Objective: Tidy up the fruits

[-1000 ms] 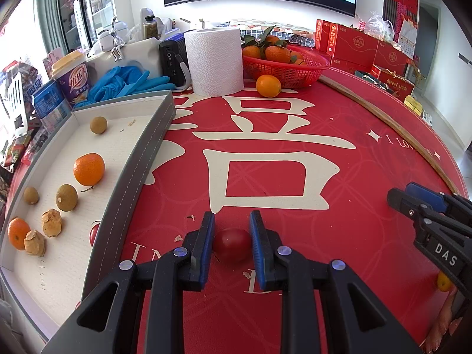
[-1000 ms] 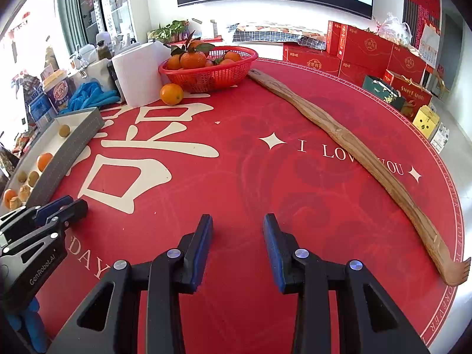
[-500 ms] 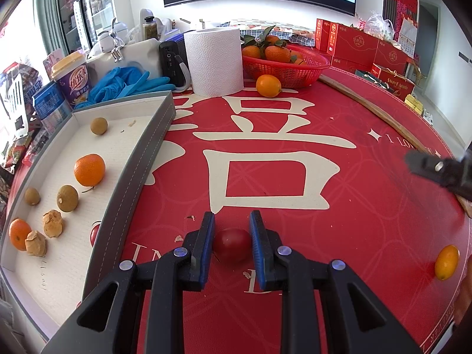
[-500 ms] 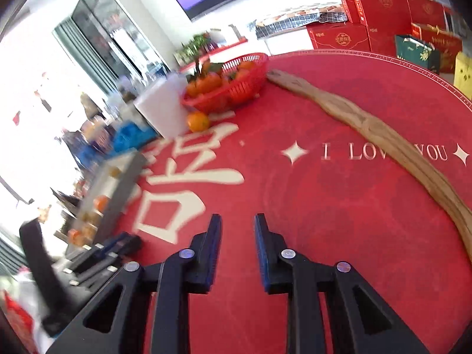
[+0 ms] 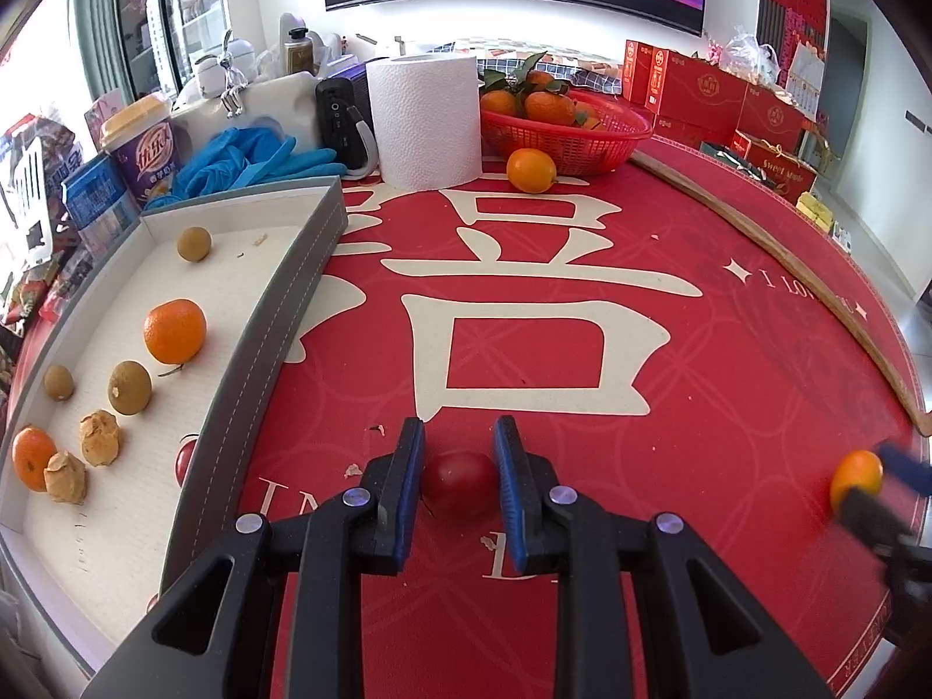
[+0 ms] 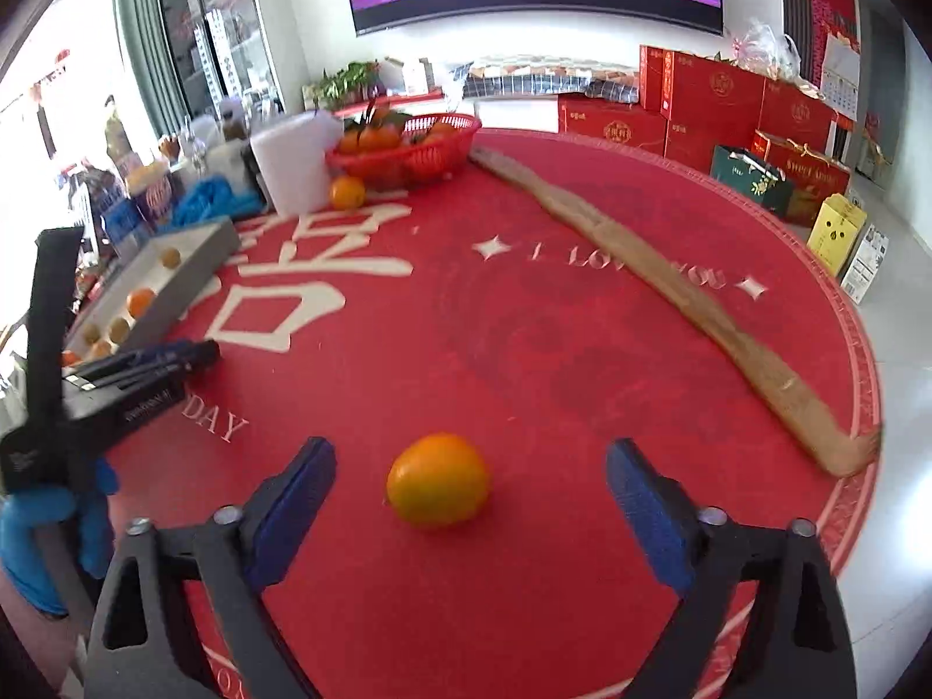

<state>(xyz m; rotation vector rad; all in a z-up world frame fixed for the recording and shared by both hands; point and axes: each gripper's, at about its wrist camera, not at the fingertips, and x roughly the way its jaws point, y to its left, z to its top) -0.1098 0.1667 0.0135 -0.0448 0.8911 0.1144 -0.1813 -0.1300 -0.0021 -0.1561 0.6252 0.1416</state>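
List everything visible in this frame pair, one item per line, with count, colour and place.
small red round fruit: 1, red, between left jaws
loose orange fruit: 1, orange, mat, between open right jaws
grey-walled white tray: 1, left edge of the table
tray oranges: 2, orange
tray brown-green fruits: 3
red mesh basket: 1, far side, holds oranges
orange by basket: 1
white paper roll: 1
blue gloves: blue, behind tray
long wooden strip: 1, right side of mat
left gripper: black, blue pads
right gripper: black, blue pads
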